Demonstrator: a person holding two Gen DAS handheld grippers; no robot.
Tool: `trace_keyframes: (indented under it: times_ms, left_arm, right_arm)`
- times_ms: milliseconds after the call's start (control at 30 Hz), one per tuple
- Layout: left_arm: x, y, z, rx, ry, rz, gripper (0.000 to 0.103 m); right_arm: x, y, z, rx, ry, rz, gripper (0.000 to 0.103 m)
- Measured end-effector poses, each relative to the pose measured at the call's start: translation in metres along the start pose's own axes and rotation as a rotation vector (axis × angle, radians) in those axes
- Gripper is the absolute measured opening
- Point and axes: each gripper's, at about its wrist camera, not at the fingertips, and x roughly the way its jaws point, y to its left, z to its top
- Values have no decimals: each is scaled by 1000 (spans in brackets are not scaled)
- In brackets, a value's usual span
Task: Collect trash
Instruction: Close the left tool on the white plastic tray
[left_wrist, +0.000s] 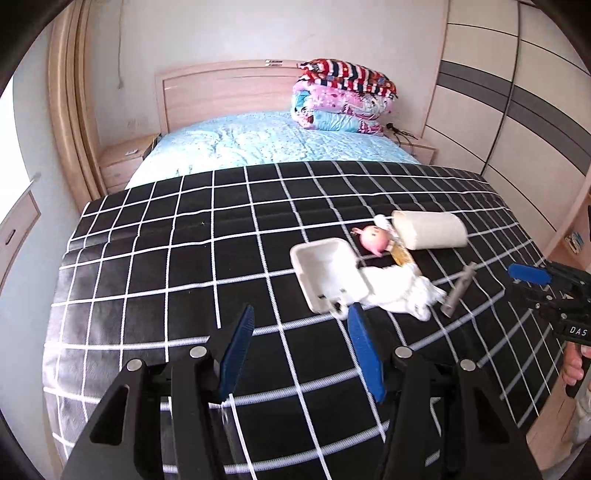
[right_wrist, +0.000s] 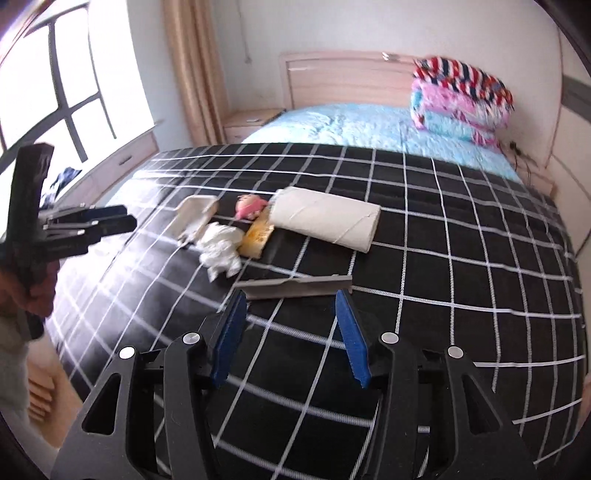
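bare checked cloth (left_wrist: 166, 258) lies left of the clutter; grey bar (right_wrist: 293, 287) fronts the right tongs (right_wrist: 291, 306).

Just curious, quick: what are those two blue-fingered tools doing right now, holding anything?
Left tool: open, holding nothing.
Right tool: open, holding nothing, just short of the grey bar.

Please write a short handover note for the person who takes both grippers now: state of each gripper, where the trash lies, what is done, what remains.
Left gripper: open, empty, above the black checked cloth, just short of the white square plastic box.
Right gripper: open, empty, its fingers just short of the grey metal bar.
All in one cluster on the cloth: box, crumpled white tissue, yellow wrapper, pink toy figure, white paper roll, bar.
Done: nothing picked up as far as the views show.
Left: everything. No bin or bag is in view.
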Motion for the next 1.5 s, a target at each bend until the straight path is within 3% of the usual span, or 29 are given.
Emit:
trace_keyframes:
  times_ms: [500,700,800,867,933,967,1100,1167,1367,1500]
  left_arm:
    - [54,9,21,-38,38,2,51]
    - [66,9,24,-51,43,-8,51]
    - [70,8,25,-48,43,4,45]
    - [74,8,25,-53,48,4,33]
    - [75,7,24,-52,41,2,27]
    - [75,8,24,-60,41,-18,17]
    - [72,6,22,-62,39,-32,10]
    - [68,8,21,-78,36,-45,8]
    - [45,6,16,-82,8,-42,6]
    - [25,-2,11,-68,-9,-41,6]
  right_arm:
    - [49,-19,5,268,104,40,50]
    - [63,-11,17,267,88,-30,50]
    - [69,1,21,202,87,-94,50]
    - [71,6,22,173,79,-127,50]
    - [72,10,20,144,68,-148,49]
    - [71,10,19,134,63,-152,49]
    - [66,9,13,126,50,-149,39]
    - [64,6,12,134,54,-144,21]
    - [54,-8,4,205,55,-88,7]
    - [47,-9,-4,218,58,-61,7]
